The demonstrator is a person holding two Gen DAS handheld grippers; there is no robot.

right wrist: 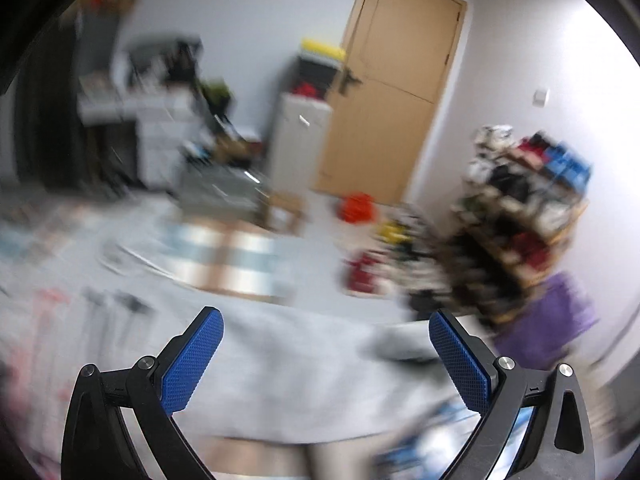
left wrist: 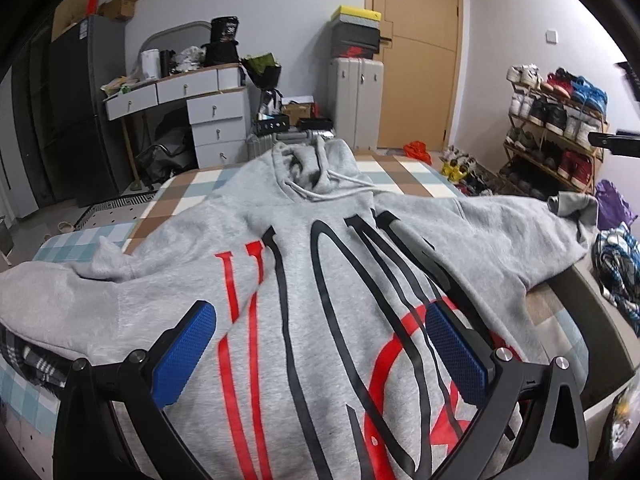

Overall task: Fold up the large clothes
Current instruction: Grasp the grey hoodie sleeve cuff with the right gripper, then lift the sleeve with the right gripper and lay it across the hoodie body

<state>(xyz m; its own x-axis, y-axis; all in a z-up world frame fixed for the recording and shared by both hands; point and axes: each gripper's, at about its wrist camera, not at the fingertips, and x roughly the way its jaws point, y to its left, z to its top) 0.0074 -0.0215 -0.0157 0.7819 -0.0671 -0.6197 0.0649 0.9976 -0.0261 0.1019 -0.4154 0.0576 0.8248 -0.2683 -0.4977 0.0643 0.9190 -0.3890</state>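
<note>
Looking along our left gripper (left wrist: 320,354), we see its blue-padded jaws spread wide and holding nothing, hovering over the grey cotton hoodie with red and black lettering (left wrist: 304,280). The hoodie lies face up on the blue, white and brown checked bed cover (left wrist: 404,172), its long axis running from 6 to 12 o'clock with the hood (left wrist: 316,160) pointing to 12. One sleeve reaches to 9 o'clock, the other sleeve (left wrist: 520,216) to 3 o'clock, its cuff at the bed's edge. Our right gripper (right wrist: 326,358) is likewise spread and unloaded above grey cloth; its view is heavily blurred. A wooden shoe rack (left wrist: 556,128) stands at 2 o'clock.
</note>
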